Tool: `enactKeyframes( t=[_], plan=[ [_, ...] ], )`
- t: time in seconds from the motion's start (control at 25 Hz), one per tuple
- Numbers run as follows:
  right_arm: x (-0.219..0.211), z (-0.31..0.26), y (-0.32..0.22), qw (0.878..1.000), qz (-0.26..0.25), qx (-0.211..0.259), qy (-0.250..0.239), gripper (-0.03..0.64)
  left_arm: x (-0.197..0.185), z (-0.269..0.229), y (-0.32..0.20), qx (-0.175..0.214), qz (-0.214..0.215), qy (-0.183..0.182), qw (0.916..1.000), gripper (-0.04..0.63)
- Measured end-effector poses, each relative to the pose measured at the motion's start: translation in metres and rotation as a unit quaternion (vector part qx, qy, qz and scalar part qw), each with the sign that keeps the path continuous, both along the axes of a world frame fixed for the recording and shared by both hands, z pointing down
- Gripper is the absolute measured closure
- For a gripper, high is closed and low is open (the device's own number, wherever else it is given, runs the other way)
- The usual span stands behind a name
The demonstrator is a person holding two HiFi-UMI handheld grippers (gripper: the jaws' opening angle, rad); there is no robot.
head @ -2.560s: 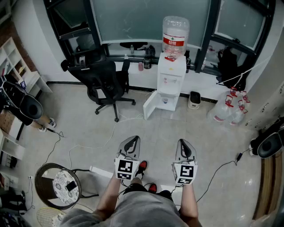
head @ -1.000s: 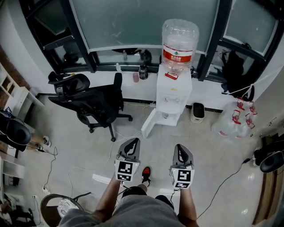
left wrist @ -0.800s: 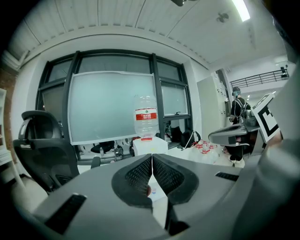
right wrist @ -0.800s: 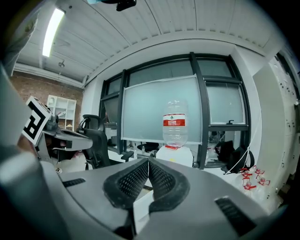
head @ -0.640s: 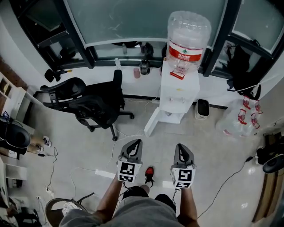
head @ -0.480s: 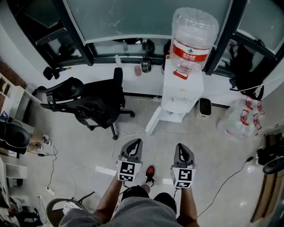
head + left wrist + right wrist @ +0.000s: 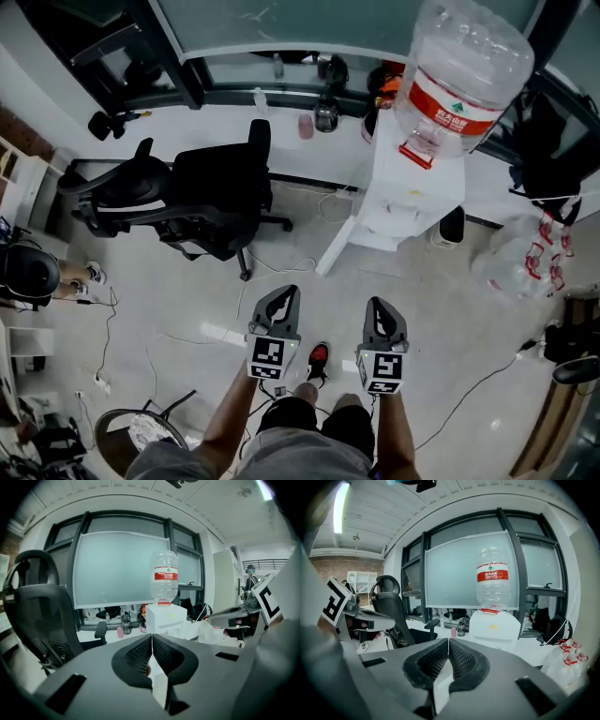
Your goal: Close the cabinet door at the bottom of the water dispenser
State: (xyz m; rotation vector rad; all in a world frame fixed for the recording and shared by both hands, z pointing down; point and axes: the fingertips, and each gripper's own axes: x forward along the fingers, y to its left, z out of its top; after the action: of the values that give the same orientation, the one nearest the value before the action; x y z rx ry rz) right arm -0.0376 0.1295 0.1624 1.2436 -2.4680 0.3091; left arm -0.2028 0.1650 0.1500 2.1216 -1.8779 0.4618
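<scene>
The white water dispenser (image 7: 408, 192) stands against the window wall with a large clear bottle (image 7: 464, 70) on top. Its bottom cabinet door (image 7: 340, 247) hangs open, swung out to the left over the floor. My left gripper (image 7: 279, 298) and right gripper (image 7: 379, 307) are held side by side over the floor, well short of the door, both shut and empty. In the left gripper view the shut gripper (image 7: 151, 637) points at the dispenser (image 7: 165, 618). The right gripper view shows the shut gripper (image 7: 448, 641) below the dispenser (image 7: 494, 623); the door is hidden behind both.
A black office chair (image 7: 202, 202) stands left of the dispenser, close to the open door. A small black bin (image 7: 451, 225) and bagged water jugs (image 7: 525, 258) sit to its right. Cables and a white power strip (image 7: 217, 333) lie on the floor; a round stool (image 7: 141, 436) is at lower left.
Both grippers, still shut, have come forward with the person toward the dispenser, which now looms larger and further right. The door stays open.
</scene>
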Motion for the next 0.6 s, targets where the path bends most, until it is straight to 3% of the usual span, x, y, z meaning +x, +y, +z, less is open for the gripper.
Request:
enactKeyframes(
  t=[0.24,0.6],
  plan=[
    [-0.036,0.039,-0.031,1.000,-0.029,0.000,0.009,0.597,-0.027,0.041,-0.014,-0.019,-0.027,0.008,0.9994,0.571],
    [-0.080,0.141,-0.065,0.997,-0.074,-0.029,0.020,0.597,-0.066,0.136,-0.037,-0.040,-0.069,0.002,0.9968,0.571]
  ],
)
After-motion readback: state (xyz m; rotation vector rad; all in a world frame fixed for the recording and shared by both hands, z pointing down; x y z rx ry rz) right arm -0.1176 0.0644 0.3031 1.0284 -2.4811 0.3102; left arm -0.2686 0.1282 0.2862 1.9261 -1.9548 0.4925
